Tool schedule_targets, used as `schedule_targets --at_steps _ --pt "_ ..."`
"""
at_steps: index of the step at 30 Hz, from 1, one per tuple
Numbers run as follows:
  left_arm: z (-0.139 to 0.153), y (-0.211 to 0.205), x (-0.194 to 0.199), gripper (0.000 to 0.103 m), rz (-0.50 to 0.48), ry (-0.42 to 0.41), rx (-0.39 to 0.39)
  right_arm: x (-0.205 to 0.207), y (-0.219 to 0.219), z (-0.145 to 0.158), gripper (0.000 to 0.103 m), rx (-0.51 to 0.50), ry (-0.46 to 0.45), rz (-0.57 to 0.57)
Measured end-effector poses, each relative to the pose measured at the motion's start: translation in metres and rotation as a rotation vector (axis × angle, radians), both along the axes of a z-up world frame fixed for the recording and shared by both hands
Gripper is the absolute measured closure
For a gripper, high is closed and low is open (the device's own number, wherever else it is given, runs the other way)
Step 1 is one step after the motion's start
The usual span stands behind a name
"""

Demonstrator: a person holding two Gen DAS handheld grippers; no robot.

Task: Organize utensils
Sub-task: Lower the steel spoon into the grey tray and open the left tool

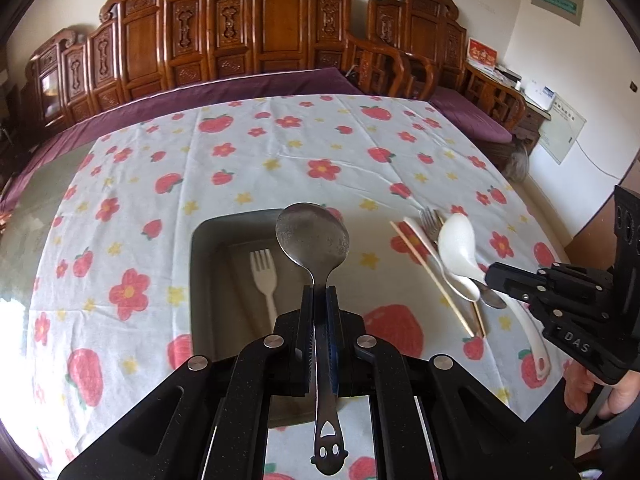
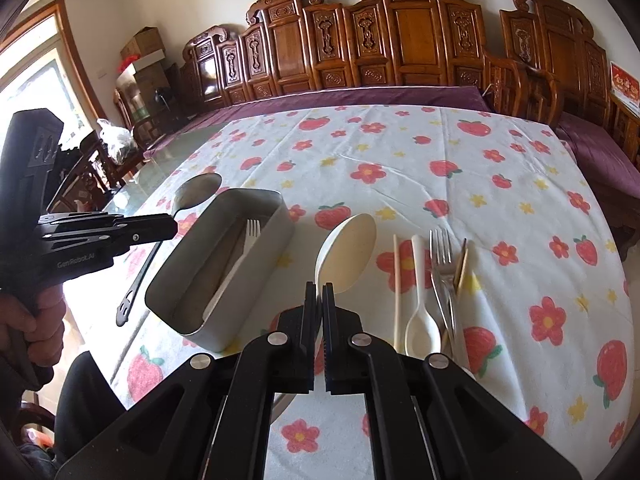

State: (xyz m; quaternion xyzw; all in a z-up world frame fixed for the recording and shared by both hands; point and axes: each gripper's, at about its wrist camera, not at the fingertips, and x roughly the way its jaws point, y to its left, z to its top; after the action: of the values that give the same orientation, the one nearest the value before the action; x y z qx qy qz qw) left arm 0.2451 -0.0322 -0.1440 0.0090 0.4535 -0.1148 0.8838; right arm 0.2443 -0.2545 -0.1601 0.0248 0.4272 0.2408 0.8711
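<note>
- Left gripper (image 1: 320,292) is clamped tight on the neck of a metal spoon (image 1: 313,236), bowl pointing away, handle trailing back under the jaws. It hangs right over the tray (image 1: 200,280).
- Right gripper (image 2: 319,292) is pinched shut on a white spoon (image 2: 347,252), held up off the table, bowl forward.
- So both hands are mid-carry, I'd say: two spoons lifted, heading for the tray, neither dropped in yet.
- Next move looks like lowering the metal spoon lengthwise into the tray and letting go, then bringing the white one across.
- Tray already has a white fork (image 1: 265,280) lying in it, tines away, so the spoon wants to land beside it, not on top.
- Still loose on the cloth (image 2: 400,152), well right of the tray: chopsticks (image 2: 396,280), a small white spoon (image 2: 420,312) and a metal fork (image 2: 440,264), all bunched together.
- Nothing really blocks the drop; the tray wall is the only thing to clear.
</note>
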Motion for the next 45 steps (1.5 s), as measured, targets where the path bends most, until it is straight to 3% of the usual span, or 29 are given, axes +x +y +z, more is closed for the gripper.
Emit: schedule_targets --at_steps 14,30,36,45 --pt "-0.046 0.038 0.029 0.098 0.082 0.068 0.055 -0.005 0.009 0.006 0.099 -0.004 0.0 0.019" --pt "-0.098 0.03 0.062 0.098 0.095 0.17 0.134 -0.009 0.003 -0.002 0.099 -0.019 0.025 0.021" --pt "-0.09 0.035 0.056 0.094 0.098 0.159 0.121 -0.01 0.009 -0.002 0.099 -0.024 0.024 0.031" --pt "-0.045 0.055 0.024 0.09 0.116 0.069 0.063 -0.006 0.044 0.01 0.099 -0.025 -0.003 0.084"
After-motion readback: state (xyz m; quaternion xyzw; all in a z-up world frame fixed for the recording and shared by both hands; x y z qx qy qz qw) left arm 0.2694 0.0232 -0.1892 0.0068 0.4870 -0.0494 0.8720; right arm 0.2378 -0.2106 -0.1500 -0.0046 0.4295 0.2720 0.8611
